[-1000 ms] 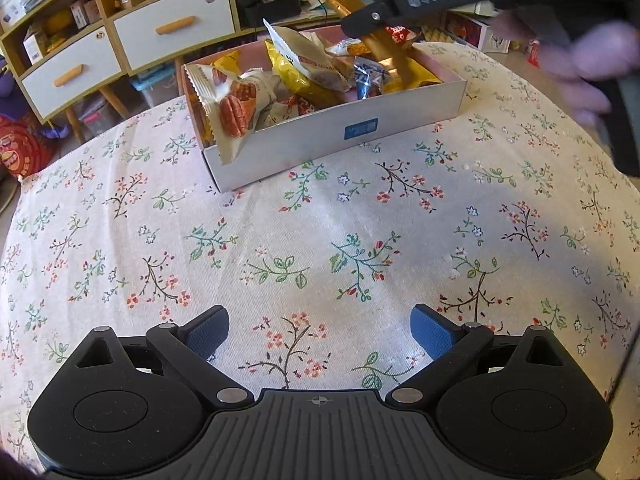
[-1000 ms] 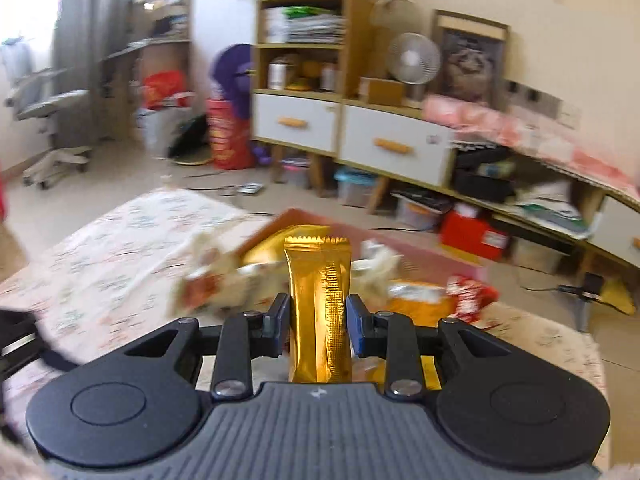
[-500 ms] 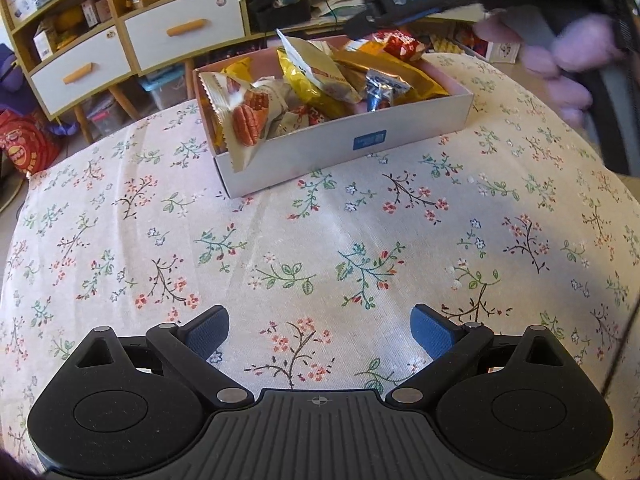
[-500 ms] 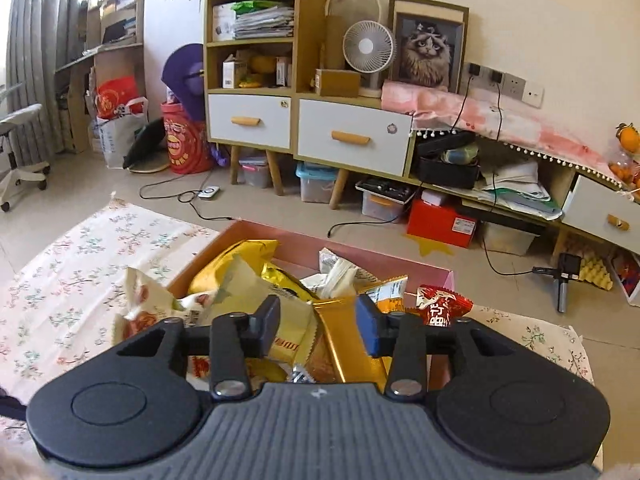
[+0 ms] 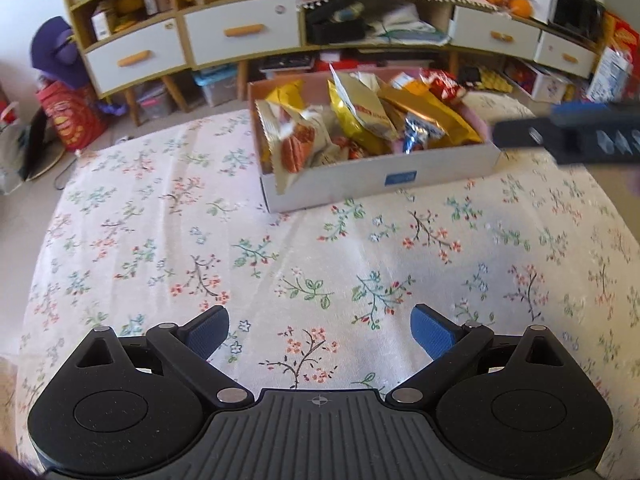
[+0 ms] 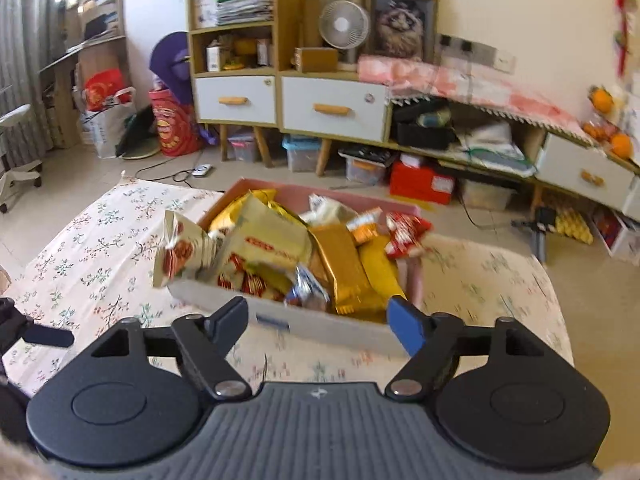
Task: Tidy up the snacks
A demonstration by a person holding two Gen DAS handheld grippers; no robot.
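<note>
A white cardboard box (image 5: 372, 180) with a pink inside stands on the floral tablecloth (image 5: 280, 260), full of snack packets. A long gold packet (image 6: 344, 268) lies in it at the right; it also shows in the left wrist view (image 5: 436, 120). A pecan packet (image 5: 296, 148) leans over the left front corner. My left gripper (image 5: 320, 332) is open and empty, low over the cloth, well in front of the box. My right gripper (image 6: 320, 318) is open and empty, just in front of the box's near wall (image 6: 320, 320). It shows blurred at the right of the left wrist view (image 5: 560, 136).
Behind the table stand low cabinets with white drawers (image 6: 332, 110), shelves, a fan (image 6: 344, 26) and storage bins on the floor. A red bag (image 5: 68, 120) sits on the floor at the far left. The table edge (image 6: 556, 300) drops off right of the box.
My right gripper let go of the gold packet into the box, opened wide and drew back toward me. The left gripper stayed open and rose slightly.
</note>
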